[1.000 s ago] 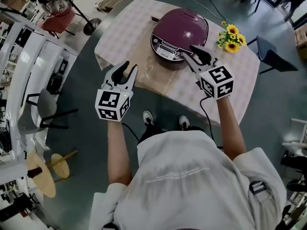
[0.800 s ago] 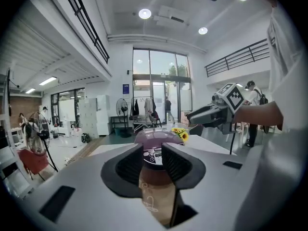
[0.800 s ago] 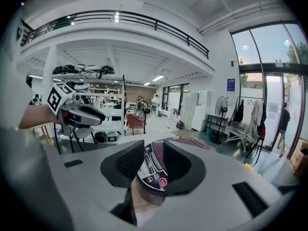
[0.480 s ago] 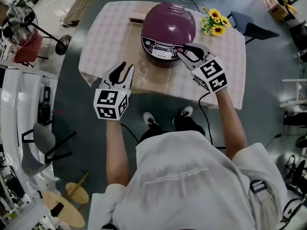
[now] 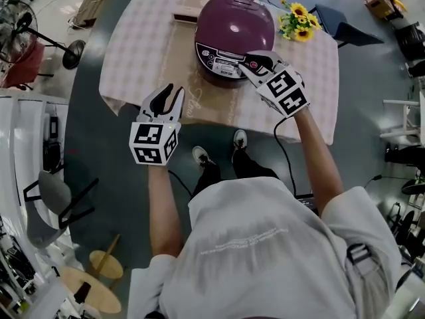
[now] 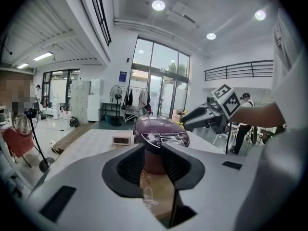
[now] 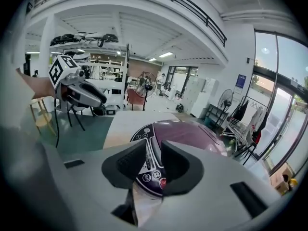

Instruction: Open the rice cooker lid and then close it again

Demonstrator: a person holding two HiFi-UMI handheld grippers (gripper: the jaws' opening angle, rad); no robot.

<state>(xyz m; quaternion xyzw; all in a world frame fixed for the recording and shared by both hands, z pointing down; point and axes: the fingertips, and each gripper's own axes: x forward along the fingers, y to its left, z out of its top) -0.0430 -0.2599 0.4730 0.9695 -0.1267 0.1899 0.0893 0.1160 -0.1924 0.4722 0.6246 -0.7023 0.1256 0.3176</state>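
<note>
Two hand-held grippers work over one table [image 5: 133, 52] under a checked cloth. The rice cooker [image 5: 236, 28], dark purple, stands on a brown runner [image 5: 212, 105] towards the far side of that table. Its domed lid [image 5: 240, 18] is down and shut; its control panel [image 5: 221, 64] faces the person.

Item one, the right gripper [image 5: 251, 64]: the tips sit at the front right of the cooker, at the upper edge of the control panel. Whether they touch the casing cannot be told. The jaws have just been closing and stand a narrow gap apart. Panel buttons show through that gap, and the pads press on nothing, so this claw is unclamped and carries nothing.

Item two, the left gripper [image 5: 170, 92]: it hangs above the near part of the table, well apart from the cooker and pointing towards it. Its jaws have just been closing a little too, yet they stand plainly apart with nothing between them; only the runner and the cooker body show beyond the gap.

Other findings: a bunch of sunflowers [image 5: 297, 22] sits on the table to the right of the cooker, near it. A small flat box [image 5: 186, 16] lies just behind the cooker on its left
</note>
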